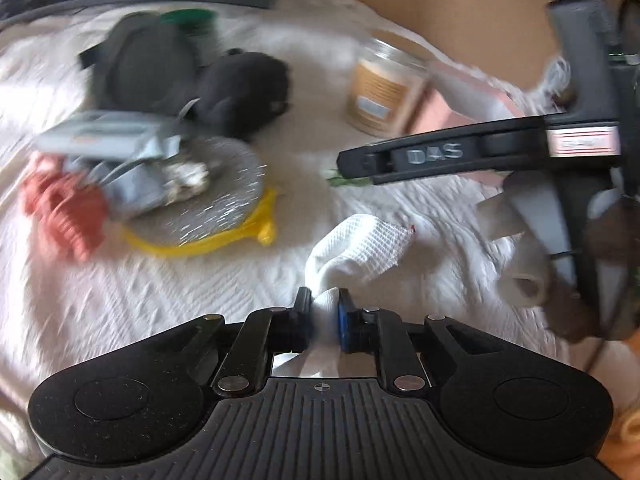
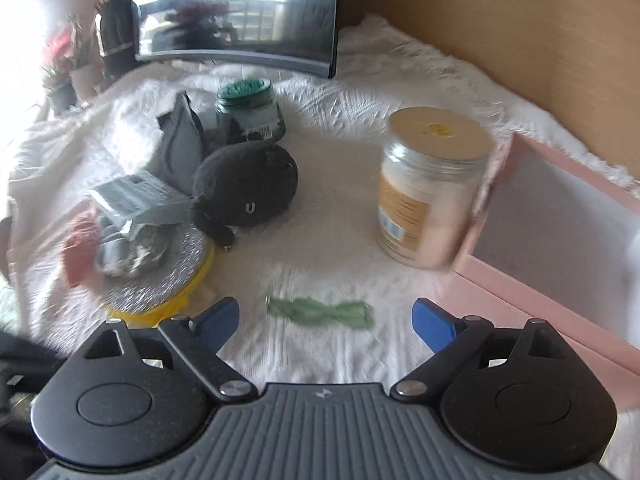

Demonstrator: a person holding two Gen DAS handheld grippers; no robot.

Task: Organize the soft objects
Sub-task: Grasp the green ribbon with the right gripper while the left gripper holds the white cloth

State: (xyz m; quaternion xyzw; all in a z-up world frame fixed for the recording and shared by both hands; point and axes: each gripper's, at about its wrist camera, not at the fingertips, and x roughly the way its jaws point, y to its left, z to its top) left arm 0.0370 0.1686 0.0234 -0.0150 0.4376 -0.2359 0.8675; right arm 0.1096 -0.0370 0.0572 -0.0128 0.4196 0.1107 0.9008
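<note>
**Left pinches the sock, right hangs open over the green scrap**

My left gripper point(image 1: 324, 316) is clamped on a white sock point(image 1: 356, 248); the jaws squeeze its near end, and the rest of it spreads forward onto the white bedspread point(image 1: 180, 292). To its right I see a toilet-paper roll point(image 1: 524, 284) lying on the cover.

My right gripper point(image 2: 325, 320) has its blue fingers point(image 2: 218, 320) spread wide with nothing between them. Just ahead of them a green scrap point(image 2: 320, 310) of soft material lies flat on the bedspread. In the left view, that gripper's black arm reaches in from the right, its tip at the same scrap.

Further out to the left, I see a heap: a silvery round pad point(image 2: 160, 280) on a yellow rim, a grey packet point(image 2: 132, 200) and a crumpled grey thing on top, and a red soft piece point(image 2: 80, 252) at the heap's left edge. A black plush point(image 2: 248, 188) touches the heap's far side. Behind it stands a green-lidded jar point(image 2: 250, 110). To the right stands a beige-lidded jar point(image 2: 428, 188), just beside a pink box point(image 2: 560, 216). A dark screen point(image 2: 236, 12) stands at the far edge.
</note>
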